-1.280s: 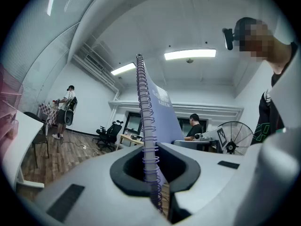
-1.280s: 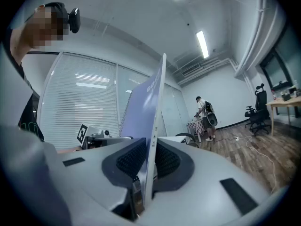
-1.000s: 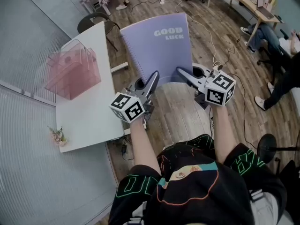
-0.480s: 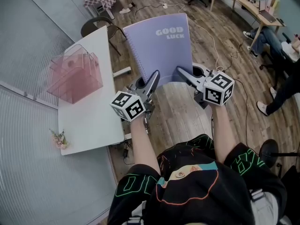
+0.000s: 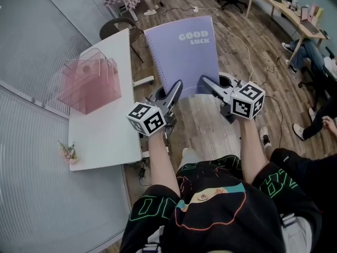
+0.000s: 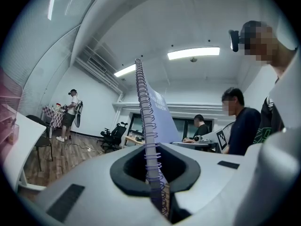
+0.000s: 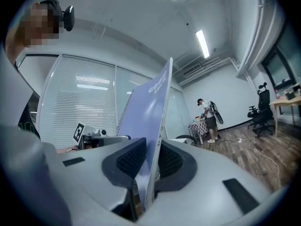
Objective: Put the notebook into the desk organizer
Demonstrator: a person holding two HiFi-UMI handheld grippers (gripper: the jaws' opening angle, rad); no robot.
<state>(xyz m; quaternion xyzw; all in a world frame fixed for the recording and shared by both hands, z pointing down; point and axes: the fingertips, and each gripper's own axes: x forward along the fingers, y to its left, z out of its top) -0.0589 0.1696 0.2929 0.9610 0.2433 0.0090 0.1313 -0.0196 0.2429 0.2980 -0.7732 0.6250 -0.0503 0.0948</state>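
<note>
Notebook (image 5: 184, 51) hangs clamped in left gripper (image 5: 176, 88) and right gripper (image 5: 206, 83), right of the desk organizer (image 5: 89, 83); next, I'd say, carry it across and slot it in.

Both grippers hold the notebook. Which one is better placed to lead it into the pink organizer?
Probably the left gripper. It clamps the notebook at its spiral edge, the side nearer the organizer on the table. The right gripper holds the far edge.
</note>
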